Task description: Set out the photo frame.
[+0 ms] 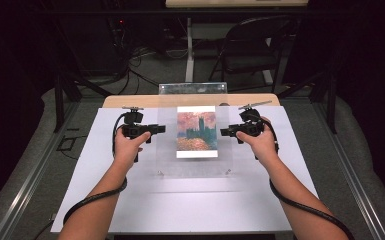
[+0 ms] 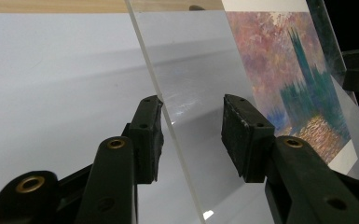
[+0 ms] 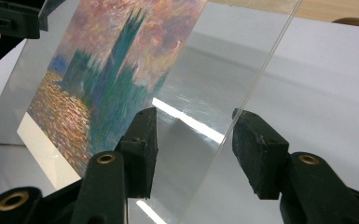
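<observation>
A clear acrylic panel (image 1: 166, 150) carries a colourful painting print (image 1: 196, 131) at the middle of the white sheet. My left gripper (image 1: 161, 128) is at the panel's left edge and my right gripper (image 1: 223, 132) at its right edge. In the left gripper view the panel (image 2: 200, 70) runs edge-on between the jaws of the left gripper (image 2: 193, 135), close to the left pad and apart from the right one, with the print (image 2: 298, 79) beyond. The right gripper (image 3: 193, 140) straddles the panel's (image 3: 214, 79) other edge the same way, with a gap at its left pad.
A white sheet (image 1: 180, 200) covers the wooden table (image 1: 130, 101). A second clear panel (image 1: 193, 88) stands at the table's far edge. Behind it are a folding chair (image 1: 252, 50) and cables on the floor. Dark curtains close off both sides.
</observation>
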`<state>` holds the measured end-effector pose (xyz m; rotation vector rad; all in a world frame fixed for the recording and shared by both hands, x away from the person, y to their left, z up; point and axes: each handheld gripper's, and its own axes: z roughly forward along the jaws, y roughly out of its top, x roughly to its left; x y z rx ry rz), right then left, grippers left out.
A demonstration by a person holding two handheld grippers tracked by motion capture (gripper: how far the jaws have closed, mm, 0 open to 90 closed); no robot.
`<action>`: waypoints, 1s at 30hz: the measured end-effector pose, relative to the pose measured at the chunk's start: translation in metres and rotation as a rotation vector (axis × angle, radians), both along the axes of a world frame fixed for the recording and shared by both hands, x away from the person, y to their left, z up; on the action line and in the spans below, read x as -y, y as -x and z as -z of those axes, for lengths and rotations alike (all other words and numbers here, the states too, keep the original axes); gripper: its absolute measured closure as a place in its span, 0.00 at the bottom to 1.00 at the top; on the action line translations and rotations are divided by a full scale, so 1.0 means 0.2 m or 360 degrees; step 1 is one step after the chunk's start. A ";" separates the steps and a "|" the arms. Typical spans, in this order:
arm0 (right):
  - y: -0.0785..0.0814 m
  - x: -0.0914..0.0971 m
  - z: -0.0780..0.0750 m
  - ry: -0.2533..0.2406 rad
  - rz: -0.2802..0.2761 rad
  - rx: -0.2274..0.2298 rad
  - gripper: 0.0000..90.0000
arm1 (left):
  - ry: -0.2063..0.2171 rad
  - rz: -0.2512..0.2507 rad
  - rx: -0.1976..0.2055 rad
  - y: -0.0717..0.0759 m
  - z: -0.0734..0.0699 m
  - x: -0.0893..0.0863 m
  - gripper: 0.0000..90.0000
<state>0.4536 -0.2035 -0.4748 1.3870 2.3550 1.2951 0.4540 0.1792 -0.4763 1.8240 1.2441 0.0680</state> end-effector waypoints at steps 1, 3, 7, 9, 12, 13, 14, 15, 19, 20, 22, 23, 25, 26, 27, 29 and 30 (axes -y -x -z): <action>0.01 0.00 0.00 0.0011 -0.0006 0.0017 0.56 | 0.0001 -0.0002 0.0008 0.01 0.00 0.00 0.65; 0.02 0.00 -0.01 0.0020 -0.0009 0.0023 0.57 | 0.0002 -0.0001 0.0017 0.02 -0.01 0.00 0.66; 0.04 0.00 -0.03 0.0030 -0.0016 0.0042 0.58 | -0.0011 0.0009 0.0039 0.04 -0.03 0.00 0.67; 0.05 0.00 -0.04 0.0037 -0.0014 0.0052 0.58 | -0.0017 0.0013 0.0047 0.05 -0.04 -0.01 0.67; 0.07 0.00 -0.05 0.0051 -0.0013 0.0066 0.58 | -0.0015 0.0013 0.0052 0.06 -0.04 -0.01 0.68; 0.07 0.00 -0.05 0.0051 -0.0014 0.0073 0.59 | -0.0012 0.0010 0.0055 0.07 -0.05 -0.01 0.68; 0.08 0.00 -0.05 0.0051 -0.0011 0.0081 0.59 | -0.0009 0.0007 0.0056 0.07 -0.05 -0.01 0.68; 0.08 0.00 -0.05 0.0051 -0.0013 0.0088 0.59 | -0.0010 0.0008 0.0061 0.07 -0.05 -0.01 0.69; 0.10 0.00 -0.06 0.0053 -0.0003 0.0108 0.60 | -0.0022 0.0009 0.0081 0.10 -0.06 -0.01 0.69; 0.11 0.00 -0.06 0.0052 0.0000 0.0115 0.60 | -0.0026 0.0002 0.0090 0.11 -0.07 -0.01 0.69; 0.13 -0.01 -0.07 0.0059 -0.0001 0.0128 0.60 | -0.0025 0.0009 0.0098 0.12 -0.07 -0.01 0.70; 0.14 -0.01 -0.08 0.0068 0.0002 0.0123 0.61 | -0.0023 0.0010 0.0101 0.12 -0.08 -0.01 0.70; 0.15 -0.01 -0.08 0.0065 0.0009 0.0140 0.61 | -0.0020 0.0010 0.0108 0.14 -0.08 -0.01 0.71; 0.16 -0.01 -0.09 0.0073 0.0004 0.0148 0.61 | -0.0019 0.0012 0.0113 0.15 -0.09 -0.01 0.71; 0.17 -0.01 -0.09 0.0081 0.0007 0.0145 0.62 | -0.0016 0.0012 0.0117 0.15 -0.09 -0.02 0.72; 0.18 -0.01 -0.10 0.0083 0.0013 0.0162 0.62 | -0.0018 0.0018 0.0130 0.17 -0.10 -0.02 0.73; 0.19 -0.01 -0.10 0.0083 0.0013 0.0173 0.63 | -0.0012 0.0013 0.0136 0.18 -0.10 -0.02 0.73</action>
